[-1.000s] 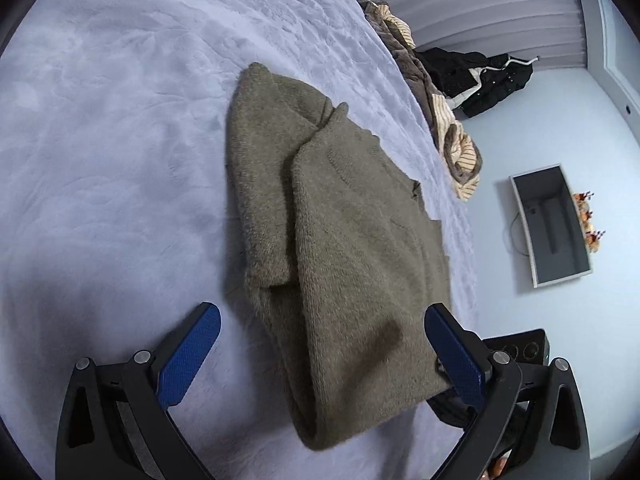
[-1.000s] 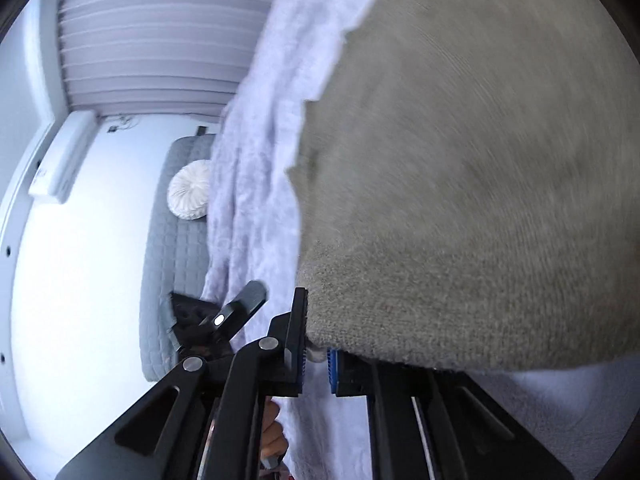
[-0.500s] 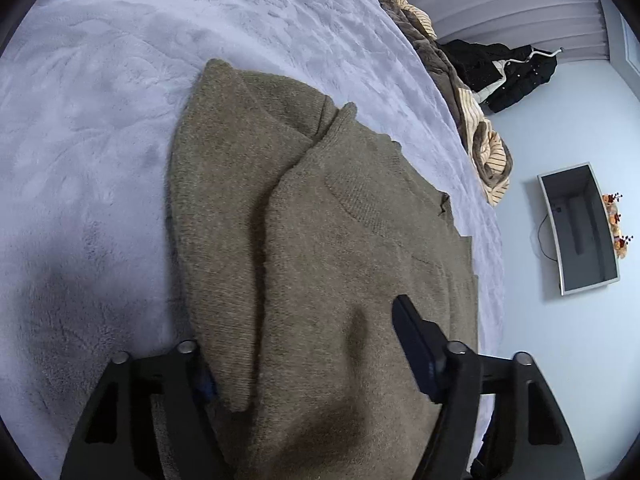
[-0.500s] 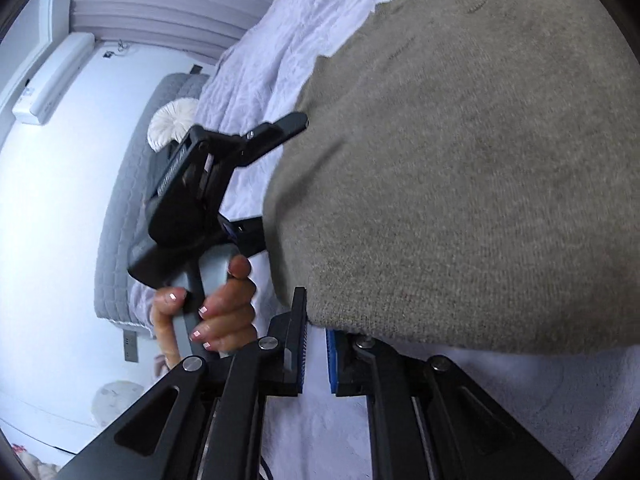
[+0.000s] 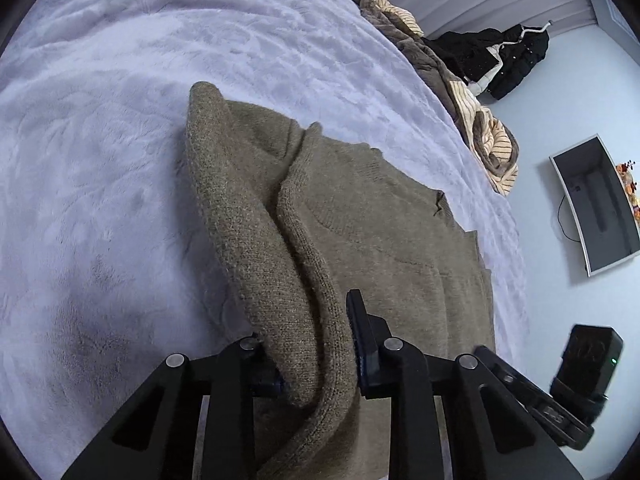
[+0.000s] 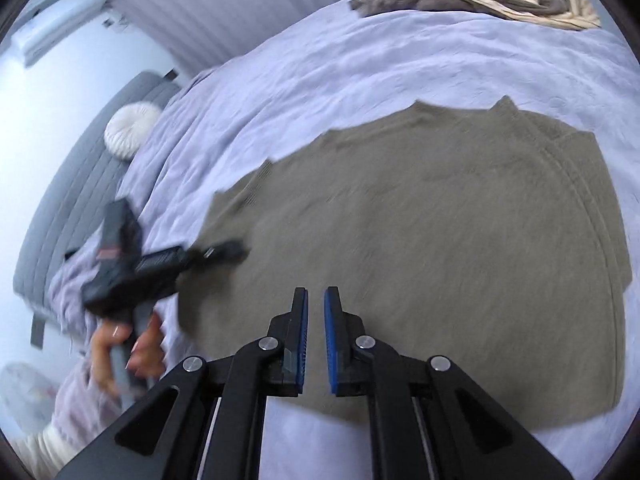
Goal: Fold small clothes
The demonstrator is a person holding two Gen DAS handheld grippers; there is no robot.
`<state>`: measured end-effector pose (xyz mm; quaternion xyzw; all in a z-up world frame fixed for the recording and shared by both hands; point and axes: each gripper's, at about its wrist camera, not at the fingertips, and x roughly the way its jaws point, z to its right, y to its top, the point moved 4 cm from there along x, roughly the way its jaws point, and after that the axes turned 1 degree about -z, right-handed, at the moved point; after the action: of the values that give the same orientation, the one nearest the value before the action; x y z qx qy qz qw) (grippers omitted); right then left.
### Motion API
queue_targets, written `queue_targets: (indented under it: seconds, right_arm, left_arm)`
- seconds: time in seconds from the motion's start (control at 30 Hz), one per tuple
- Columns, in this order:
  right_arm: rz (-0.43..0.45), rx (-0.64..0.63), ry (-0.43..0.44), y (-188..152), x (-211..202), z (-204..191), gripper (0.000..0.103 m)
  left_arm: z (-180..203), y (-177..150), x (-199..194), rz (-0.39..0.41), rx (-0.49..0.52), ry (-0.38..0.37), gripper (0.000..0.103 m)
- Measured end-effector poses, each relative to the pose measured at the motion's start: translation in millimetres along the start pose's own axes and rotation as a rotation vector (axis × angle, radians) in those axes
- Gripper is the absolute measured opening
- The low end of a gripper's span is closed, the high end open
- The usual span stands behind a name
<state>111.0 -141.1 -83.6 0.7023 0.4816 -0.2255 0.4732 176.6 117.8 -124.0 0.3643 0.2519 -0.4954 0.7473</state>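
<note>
The olive knit sweater [image 5: 360, 216] is lying on the lavender bed cover [image 5: 120, 120], already partly folded. At its near edge the left gripper [image 5: 316, 360] is closing on a thick bunched fold, probably so this side can be lifted over. Just beside the sweater's other edge, the right gripper [image 6: 316, 332] is hovering with fingers nearly together and holding nothing, so it seems free for the next hold.
</note>
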Motion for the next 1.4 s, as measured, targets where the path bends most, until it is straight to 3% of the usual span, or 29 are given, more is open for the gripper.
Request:
queue_targets:
  seconds: [0.07, 0.1, 0.27, 0.4, 0.5, 0.63, 0.7, 0.77, 0.8, 0.87, 0.9, 0.97, 1.03, 1.07, 1.17, 1.3, 1.4]
  right_arm:
    - [-0.101, -0.005, -0.085, 0, 37, 17, 0.008]
    - [-0.145, 0.021, -0.084, -7, 53, 27, 0.008]
    - [-0.071, 0.091, 0.047, -11, 54, 44, 0.006]
    - [-0.045, 0.166, 0.132, -13, 54, 53, 0.004]
    - [-0.021, 0.220, 0.196, -20, 53, 61, 0.004]
    - [-0.005, 0.292, 0.275, -23, 51, 73, 0.000]
    - [0.004, 0.325, 0.325, -24, 49, 78, 0.000]
    - [0.013, 0.331, 0.354, -23, 46, 80, 0.000]
    - [0.021, 0.344, 0.361, -23, 44, 82, 0.000]
    - [0.060, 0.395, 0.382, -19, 35, 90, 0.003]
    - [0.086, 0.417, 0.377, -20, 27, 96, 0.004]
    - [0.144, 0.443, 0.303, -16, 12, 110, 0.005]
    - [0.198, 0.458, 0.275, -13, -1, 122, 0.015]
    - [0.203, 0.479, 0.297, -12, -4, 128, 0.025]
    - [0.195, 0.563, 0.439, -10, -7, 140, 0.045]
    - [0.187, 0.571, 0.545, -2, -1, 129, 0.072]
    - [0.129, 0.534, 0.530, 6, 9, 124, 0.075]
  left_arm:
    - [14, 2, -4, 0.009, 0.020, 0.003, 0.026]
    - [22, 3, -7, 0.012, 0.027, -0.004, 0.026]
    - [95, 8, -13, 0.034, 0.159, -0.025, 0.026]
    - [171, -2, 17, -0.018, 0.318, -0.026, 0.026]
    - [212, -22, 61, -0.110, 0.396, -0.025, 0.026]
    - [227, -43, 94, -0.175, 0.424, -0.001, 0.026]
    - [231, -47, 92, -0.177, 0.430, -0.017, 0.027]
    - [235, -50, 81, -0.143, 0.461, 0.016, 0.027]
    - [237, -50, 74, -0.127, 0.484, 0.041, 0.031]
    - [237, -50, 59, -0.069, 0.502, 0.081, 0.095]
    - [236, -49, 47, 0.004, 0.504, 0.087, 0.102]
    - [233, -48, 29, 0.074, 0.505, 0.083, 0.102]
    - [222, -45, 18, 0.105, 0.486, 0.126, 0.102]
    - [216, -44, 13, 0.128, 0.470, 0.148, 0.102]
    - [185, -33, -5, 0.202, 0.374, 0.188, 0.102]
    - [135, -14, -16, 0.236, 0.229, 0.239, 0.102]
    - [104, -11, -6, 0.222, 0.174, 0.297, 0.102]
